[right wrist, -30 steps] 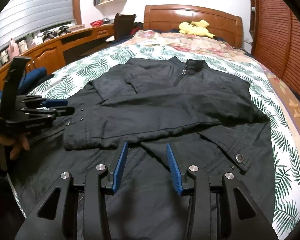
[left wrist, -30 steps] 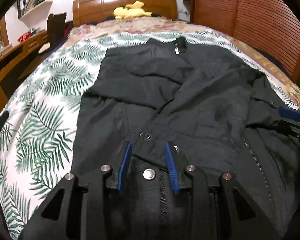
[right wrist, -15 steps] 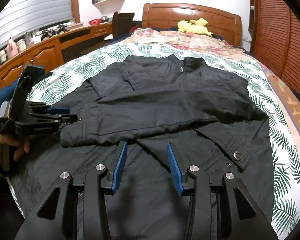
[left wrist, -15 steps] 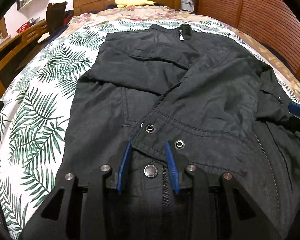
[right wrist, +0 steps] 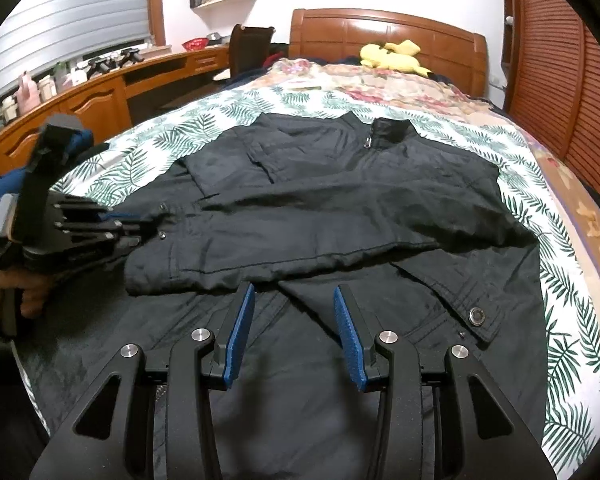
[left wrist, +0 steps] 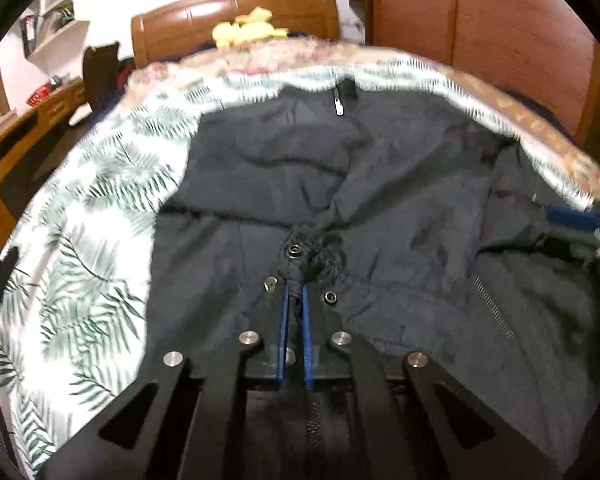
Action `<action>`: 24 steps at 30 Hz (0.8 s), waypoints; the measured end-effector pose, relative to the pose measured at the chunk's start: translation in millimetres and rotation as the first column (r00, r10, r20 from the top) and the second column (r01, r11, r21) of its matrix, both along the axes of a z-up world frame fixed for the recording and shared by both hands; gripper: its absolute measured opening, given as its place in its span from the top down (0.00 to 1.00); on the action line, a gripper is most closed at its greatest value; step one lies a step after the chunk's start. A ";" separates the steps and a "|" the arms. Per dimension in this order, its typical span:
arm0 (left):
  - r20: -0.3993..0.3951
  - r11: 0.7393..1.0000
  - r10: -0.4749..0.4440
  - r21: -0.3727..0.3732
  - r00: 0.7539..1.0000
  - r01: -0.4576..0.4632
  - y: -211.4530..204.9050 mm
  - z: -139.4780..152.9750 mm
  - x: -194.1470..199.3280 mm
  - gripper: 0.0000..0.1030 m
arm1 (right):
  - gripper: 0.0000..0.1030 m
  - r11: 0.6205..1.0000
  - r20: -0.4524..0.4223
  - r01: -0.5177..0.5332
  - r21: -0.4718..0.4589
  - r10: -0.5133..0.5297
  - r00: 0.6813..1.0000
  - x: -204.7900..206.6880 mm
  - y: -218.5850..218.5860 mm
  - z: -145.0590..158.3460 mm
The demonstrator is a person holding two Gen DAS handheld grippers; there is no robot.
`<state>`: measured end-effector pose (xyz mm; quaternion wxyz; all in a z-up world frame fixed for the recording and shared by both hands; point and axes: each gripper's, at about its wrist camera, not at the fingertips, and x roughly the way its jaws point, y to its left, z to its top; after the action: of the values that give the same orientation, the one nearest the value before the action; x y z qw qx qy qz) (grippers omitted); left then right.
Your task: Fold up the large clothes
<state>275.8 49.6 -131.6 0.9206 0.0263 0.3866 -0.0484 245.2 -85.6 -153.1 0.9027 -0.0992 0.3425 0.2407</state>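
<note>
Now the left gripper (left wrist: 294,294) has just clenched on the snap-studded cuff (left wrist: 300,256) of the black nylon jacket (right wrist: 340,216), bunching it for folding, while the right gripper (right wrist: 294,332) hovers released.

Yellow plush toy (right wrist: 392,56) by wooden headboard (right wrist: 384,34), palm-print bedspread (right wrist: 180,136), desk (right wrist: 100,92) w/ bottles, dark chair (right wrist: 250,46)

One black jacket (right wrist: 340,216), one yellow plush toy (right wrist: 392,56), one bed (right wrist: 572,300), two grippers: left gripper (left wrist: 295,292), right gripper (right wrist: 294,300), one chair (right wrist: 248,48).

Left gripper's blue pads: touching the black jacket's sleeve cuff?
Touching. The left wrist view shows the left gripper shut on the bunched black jacket cuff.
</note>
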 end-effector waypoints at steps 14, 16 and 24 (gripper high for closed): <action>0.091 0.999 0.038 0.019 0.995 -0.040 21.9 55.8 -25.7 0.97 | 0.60 1.000 0.010 0.008 0.015 -0.008 1.000 -1.7 -9.1 5.8; 0.069 0.999 0.040 -0.002 0.997 -0.040 26.1 50.8 -28.9 0.94 | 0.60 1.000 0.010 0.010 0.016 -0.010 1.000 -1.1 -10.9 5.9; 0.094 1.000 0.007 0.019 0.996 -0.009 24.9 42.0 -72.5 0.89 | 0.60 0.999 0.003 0.031 0.013 -0.031 1.000 1.2 -19.2 4.2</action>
<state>203.2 74.5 -89.6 0.9377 0.0361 0.3432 -0.0396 246.4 -104.7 -148.9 0.9075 -0.0882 0.3411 0.2287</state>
